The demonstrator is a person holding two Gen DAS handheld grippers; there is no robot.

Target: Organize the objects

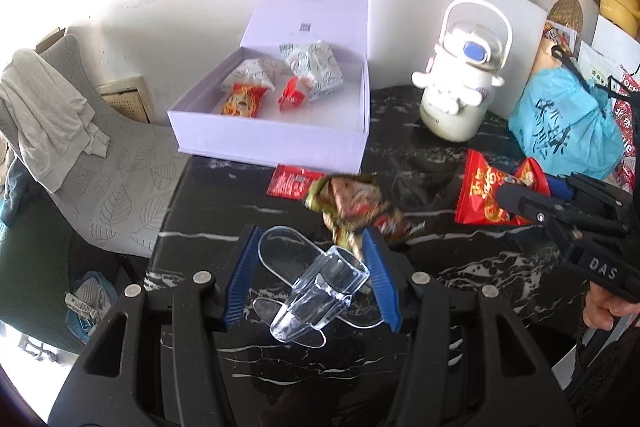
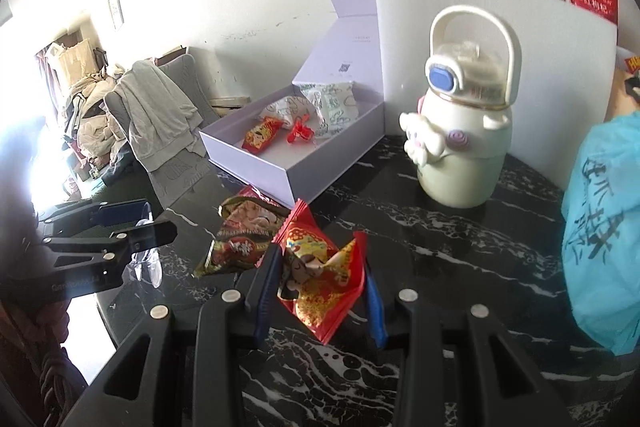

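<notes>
Left wrist view. The left gripper (image 1: 310, 279) is clamping a clear plastic holder (image 1: 320, 291) between its blue pads (image 1: 240, 279); the holder is sitting tilted across the gap, with its flat clear wings sticking out past both fingers. A brown-green snack packet (image 1: 352, 207) is lying just beyond the right-hand fingertip, overlapping it in the picture; whether it is touching cannot be told. A small red sachet (image 1: 290, 181) is lying beyond that packet, just in front of the open lilac box (image 1: 272, 143). The box is sitting well ahead of the tongs with its lid standing up; inside it are two white patterned packets (image 1: 316, 67), a red-orange packet (image 1: 242, 99) and a small red wrapper (image 1: 291, 93). To the right and ahead, the right gripper (image 1: 532, 201) is coming in from the picture's edge, gripping a red snack packet (image 1: 486, 195). A white character bottle (image 1: 460, 87) is standing beyond it, with a blue bag (image 1: 568, 123) further right. Everything is resting on a black marble table (image 1: 460, 259).

Right wrist view. The right gripper (image 2: 320, 287) is pinching the red snack packet (image 2: 320, 275), crumpled, between its narrowly set blue pads (image 2: 266, 287). The brown-green snack packet (image 2: 240, 231) is lying just ahead and left of the left-hand fingertip. The left gripper (image 2: 156, 223) is showing at far left with the clear plastic holder (image 2: 146, 259) hanging from it. The open lilac box (image 2: 304, 163) is sitting well ahead and left of the tongs, the white character bottle (image 2: 460, 131) ahead and right, the blue bag (image 2: 600, 227) at far right.
</notes>
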